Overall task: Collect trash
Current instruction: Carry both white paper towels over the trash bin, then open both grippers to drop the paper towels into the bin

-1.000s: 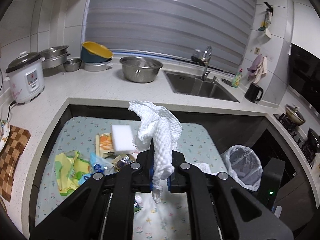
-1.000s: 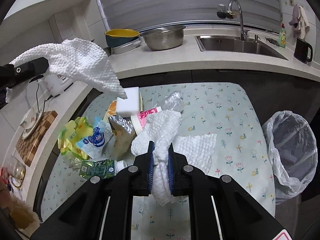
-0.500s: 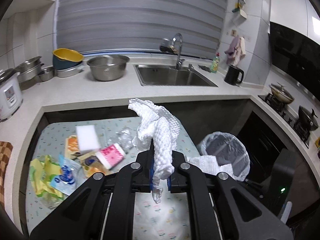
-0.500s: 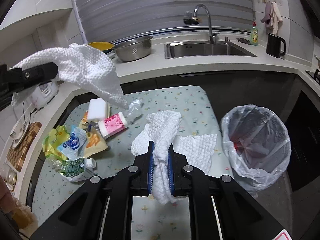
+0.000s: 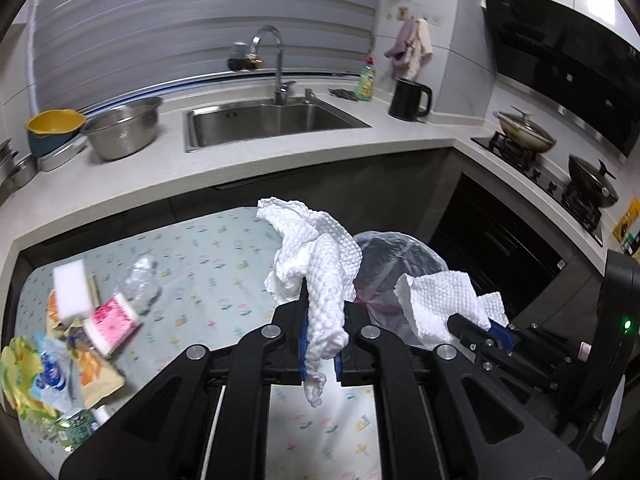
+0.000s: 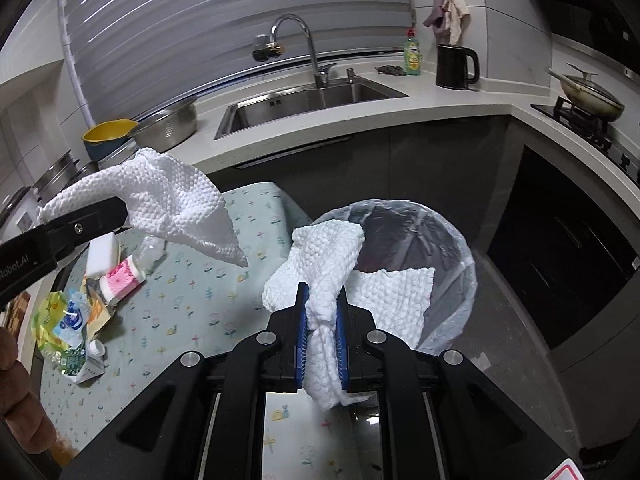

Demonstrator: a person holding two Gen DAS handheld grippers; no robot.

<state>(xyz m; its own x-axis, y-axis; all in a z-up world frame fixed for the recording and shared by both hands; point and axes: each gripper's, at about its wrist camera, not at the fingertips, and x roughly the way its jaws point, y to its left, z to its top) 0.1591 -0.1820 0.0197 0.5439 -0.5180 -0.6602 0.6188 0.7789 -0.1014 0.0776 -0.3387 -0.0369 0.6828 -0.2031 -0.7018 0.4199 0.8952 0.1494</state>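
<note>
While pinched, 2 paper towels (image 5: 320, 280) (image 6: 328, 272)

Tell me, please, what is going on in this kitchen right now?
A person is clearing trash off a floral-covered table with two handheld grippers. The left gripper is shut on a crumpled white paper towel, and the right gripper is shut on another paper towel. Both hang near the bag-lined trash bin beside the table. Wrappers, a sponge and a crushed plastic bottle lie on the table.
</note>
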